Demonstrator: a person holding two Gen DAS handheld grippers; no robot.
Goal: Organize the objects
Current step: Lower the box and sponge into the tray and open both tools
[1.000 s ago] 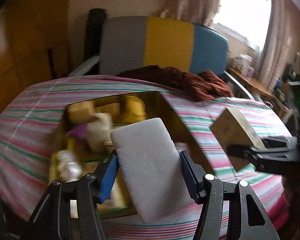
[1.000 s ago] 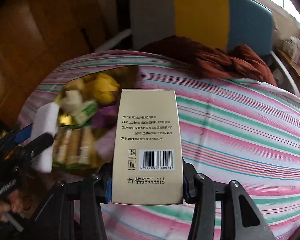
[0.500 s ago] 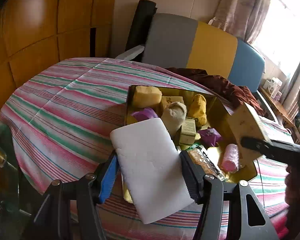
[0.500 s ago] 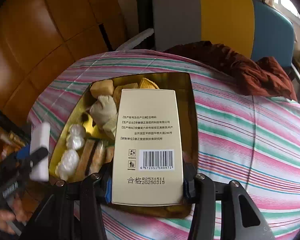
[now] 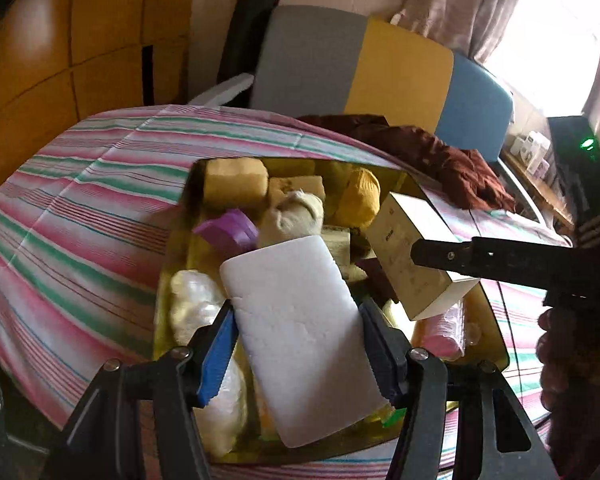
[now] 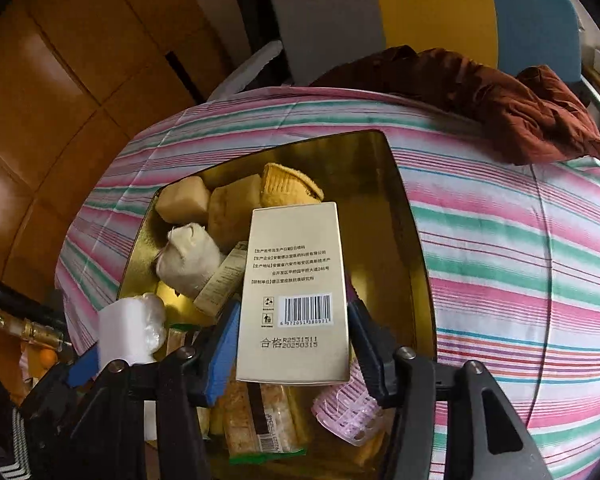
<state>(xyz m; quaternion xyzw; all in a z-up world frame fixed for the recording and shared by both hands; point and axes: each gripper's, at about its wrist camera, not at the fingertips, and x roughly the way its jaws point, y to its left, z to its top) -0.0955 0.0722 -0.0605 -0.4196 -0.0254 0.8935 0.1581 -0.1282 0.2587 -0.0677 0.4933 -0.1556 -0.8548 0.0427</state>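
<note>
Left gripper (image 5: 300, 344) clamps a white foam block (image 5: 300, 332) above the near left corner of the gold tray (image 6: 400, 208). Right gripper (image 6: 292, 344) clamps a beige carton (image 6: 296, 292), barcode face up, above the tray's near right part. Tray rests on the striped tablecloth (image 6: 520, 248) and contains sponges, a cloth pouch (image 6: 188, 256) and a pink roller (image 6: 348, 412).

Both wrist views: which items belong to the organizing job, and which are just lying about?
Part of the job:
- white sponge block, clamped in the left gripper
- beige barcode box, clamped in the right gripper
- gold tray, packed with items

Just lying about:
- maroon cloth
- striped tablecloth
- tricolour chair
</note>
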